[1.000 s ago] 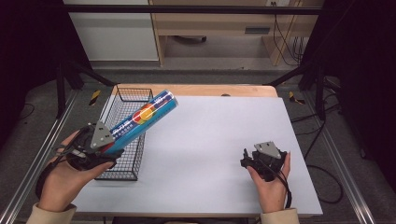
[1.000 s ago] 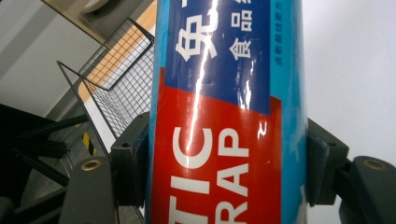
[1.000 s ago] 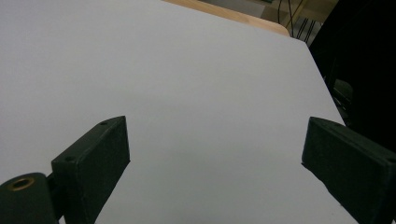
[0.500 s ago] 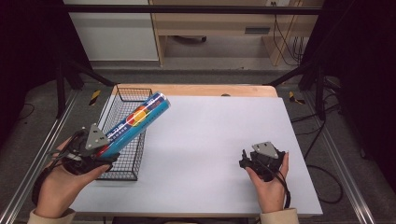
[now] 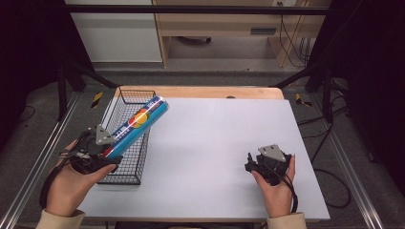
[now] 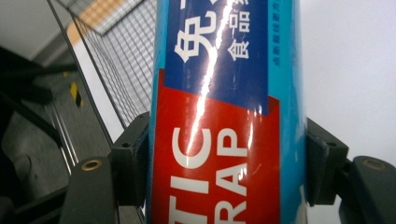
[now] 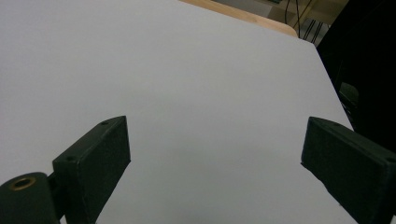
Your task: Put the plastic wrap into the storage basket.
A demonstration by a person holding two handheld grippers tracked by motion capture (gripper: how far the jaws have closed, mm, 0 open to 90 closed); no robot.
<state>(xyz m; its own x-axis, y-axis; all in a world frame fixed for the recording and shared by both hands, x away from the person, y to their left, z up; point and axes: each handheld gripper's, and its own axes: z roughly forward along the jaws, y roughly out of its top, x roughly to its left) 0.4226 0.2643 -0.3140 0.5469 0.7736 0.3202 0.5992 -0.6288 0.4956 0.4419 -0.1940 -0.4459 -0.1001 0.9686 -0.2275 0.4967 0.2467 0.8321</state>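
Left tool (image 5: 102, 152): clamped on the lower end of the box (image 5: 136, 125); in the left gripper view its flat black jaws are seen pressed against both sides of the box (image 6: 224, 116), each jaw block matte with a small screw hole.
Box: a long, slim carton of plastic wrap, held tilted up and away over the basket (image 5: 125, 138); it is not seen to touch the wire. Its skin is glossy, a streak of glare running down it; the sides are light blue, with a dark blue panel of white characters above a red panel of white letters, and an orange patch partway along in the high view.
Basket: an oblong of thin dark wire mesh, open at the top, set on the left edge of the bench (image 5: 215, 143); its fine grid is seen beside the box in the left gripper view (image 6: 116, 60).
Right tool (image 5: 253, 164): jaws held wide apart with nothing between them, low over the right front of the bench; blunt black blocks are shown in the right gripper view (image 7: 215, 163).
Bench: a flat, matte, pale grey sheet (image 7: 187, 84), smooth and unmarked, with a strip of light wood along its far edge.
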